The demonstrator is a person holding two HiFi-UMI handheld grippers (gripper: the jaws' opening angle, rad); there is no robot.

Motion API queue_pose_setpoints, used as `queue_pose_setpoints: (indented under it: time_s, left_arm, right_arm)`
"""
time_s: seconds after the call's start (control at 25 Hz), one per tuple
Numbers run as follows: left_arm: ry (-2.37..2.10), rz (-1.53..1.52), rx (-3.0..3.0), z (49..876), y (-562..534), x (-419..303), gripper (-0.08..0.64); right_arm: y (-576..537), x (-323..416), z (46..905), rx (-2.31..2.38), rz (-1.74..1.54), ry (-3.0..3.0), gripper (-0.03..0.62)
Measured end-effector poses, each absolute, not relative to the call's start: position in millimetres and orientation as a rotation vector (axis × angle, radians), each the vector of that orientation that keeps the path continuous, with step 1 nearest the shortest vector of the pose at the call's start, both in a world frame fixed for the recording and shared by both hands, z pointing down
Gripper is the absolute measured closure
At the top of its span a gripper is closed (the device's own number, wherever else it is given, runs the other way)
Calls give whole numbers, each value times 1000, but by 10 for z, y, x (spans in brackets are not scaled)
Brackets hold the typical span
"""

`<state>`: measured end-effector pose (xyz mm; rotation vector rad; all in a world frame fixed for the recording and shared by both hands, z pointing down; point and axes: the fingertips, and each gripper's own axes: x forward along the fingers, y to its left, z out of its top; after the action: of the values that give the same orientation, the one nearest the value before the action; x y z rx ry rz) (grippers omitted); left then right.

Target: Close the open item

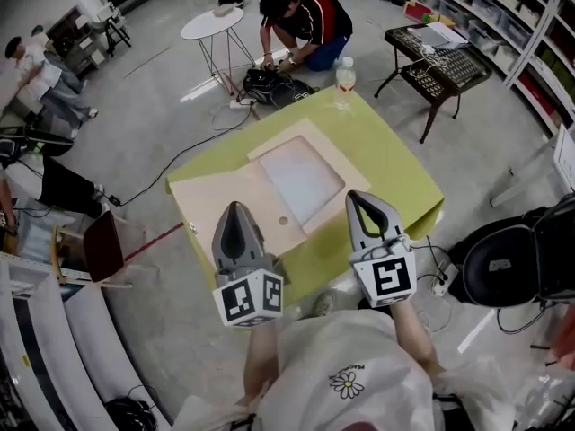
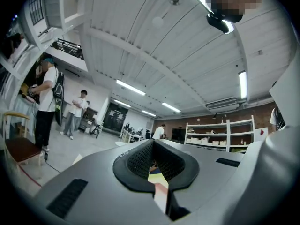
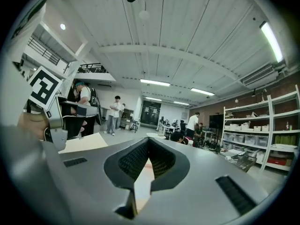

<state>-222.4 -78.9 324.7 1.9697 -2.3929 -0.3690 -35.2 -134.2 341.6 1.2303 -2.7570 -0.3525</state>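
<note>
A flat beige cardboard box lies open on the yellow-green table in the head view, with a pale white panel showing inside. Its lid lies folded out flat to the left. My left gripper hovers over the lid's near edge, jaws shut and empty. My right gripper hangs over the box's near right corner, also shut with nothing in it. Both gripper views point up at the ceiling. The left gripper and right gripper show only a thin slit between their jaws.
A clear bottle stands at the table's far corner. Beyond it a person crouches by a black bag, near a round white table. A keyboard stand is at the back right, a black bag right, a red chair left.
</note>
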Motion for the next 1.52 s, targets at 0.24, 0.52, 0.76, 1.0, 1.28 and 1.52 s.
queue_pose_setpoints:
  time_s: [0.24, 0.52, 0.76, 1.0, 1.28, 1.52]
  left_arm:
    - [-2601, -290, 1720, 3312, -497, -2500, 546]
    - [-2792, -308, 1417, 3212, -3, -2595, 546]
    - [-2897, -288, 1167, 3255, 471, -2701, 546]
    - [-2858, -345, 1058, 3411, 740, -2735, 546]
    - [-2843, -376, 1020, 3420, 844, -2831, 546]
    - [-2775, -327, 1049, 3609, 698, -2858, 545]
  right_arm:
    - [-1364, -604, 3408, 968, -386, -2863, 583]
    - [-1454, -776, 3357, 746, -250, -2998, 583]
    - [-1384, -1014, 3367, 534, -241, -3079, 583]
    - [-1228, -1197, 3372, 382, -238, -3119, 583]
    - [-1061, -1345, 3328, 298, -283, -3120, 583]
    - [-1045, -1352, 3441, 279, -284, -3086, 583]
